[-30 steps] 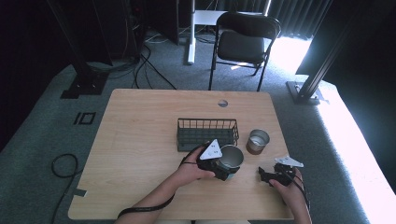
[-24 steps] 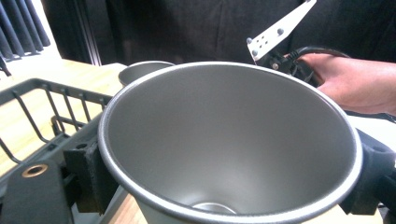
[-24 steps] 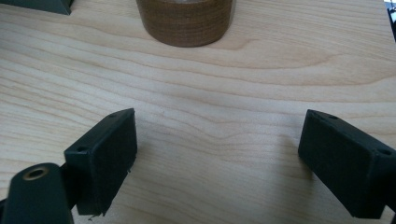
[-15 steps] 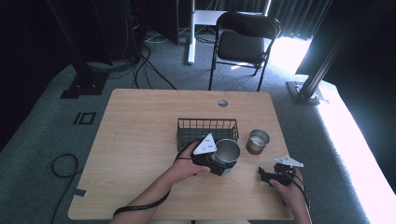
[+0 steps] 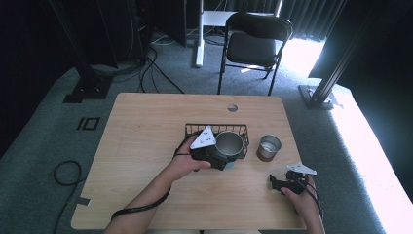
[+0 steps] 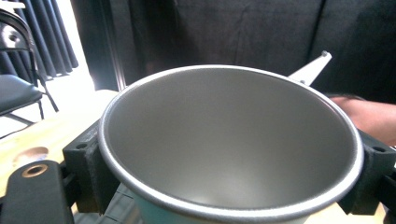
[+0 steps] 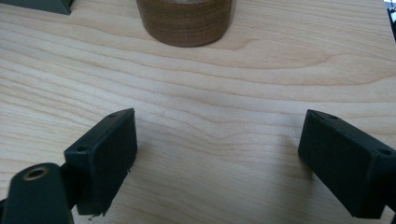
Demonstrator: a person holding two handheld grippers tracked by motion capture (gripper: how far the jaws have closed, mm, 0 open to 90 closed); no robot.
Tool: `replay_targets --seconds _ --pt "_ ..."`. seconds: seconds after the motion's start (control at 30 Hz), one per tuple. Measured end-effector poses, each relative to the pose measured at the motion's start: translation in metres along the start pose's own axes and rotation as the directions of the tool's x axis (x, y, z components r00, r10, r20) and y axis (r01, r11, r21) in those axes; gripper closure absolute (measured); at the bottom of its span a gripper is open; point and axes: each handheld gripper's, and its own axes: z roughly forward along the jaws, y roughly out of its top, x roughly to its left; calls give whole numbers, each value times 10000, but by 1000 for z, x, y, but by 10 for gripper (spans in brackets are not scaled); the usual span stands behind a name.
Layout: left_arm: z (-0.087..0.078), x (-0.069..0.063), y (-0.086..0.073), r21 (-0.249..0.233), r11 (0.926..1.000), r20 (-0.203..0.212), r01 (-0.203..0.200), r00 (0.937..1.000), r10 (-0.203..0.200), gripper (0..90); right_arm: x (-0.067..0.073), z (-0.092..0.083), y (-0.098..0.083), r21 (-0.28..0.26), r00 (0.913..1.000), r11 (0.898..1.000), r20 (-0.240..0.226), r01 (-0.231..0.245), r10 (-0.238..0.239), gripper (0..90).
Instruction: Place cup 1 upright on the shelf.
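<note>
High view: left gripper [image 5: 221,157] clamps steel cup [image 5: 229,144] just in front of wire basket [image 5: 216,129], cup could catch basket's near rim and tip if carried low; right gripper [image 5: 282,184], jaws spread, idles near second cup [image 5: 269,147].

Since a second ago I have moved my left hand-held gripper [image 5: 225,155] up the desk [image 5: 146,131], away from me and toward the wire basket [image 5: 216,127]. The metal cup [image 5: 229,144] it clamps went along with it. Before, the cup sat a little in front of the basket. Now the cup's rim lies over the basket's front edge in the high view. My left hand [image 5: 184,163] and forearm reach farther out over the desk than before. I can't tell if the cup is lifted higher than it was.
</note>
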Motion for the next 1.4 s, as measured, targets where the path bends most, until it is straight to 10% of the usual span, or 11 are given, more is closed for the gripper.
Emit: replay_targets --seconds 0.57,1.4 --pt "-24 43 19 -353 9993 -898 126 9958 -157 133 0 0 0 -10 10000 10000 1 5 -5 113" --pt "-25 103 -10 -362 9958 -2123 846 9730 -904 133 0 0 0 7 10000 10000 2 -11 11 113"
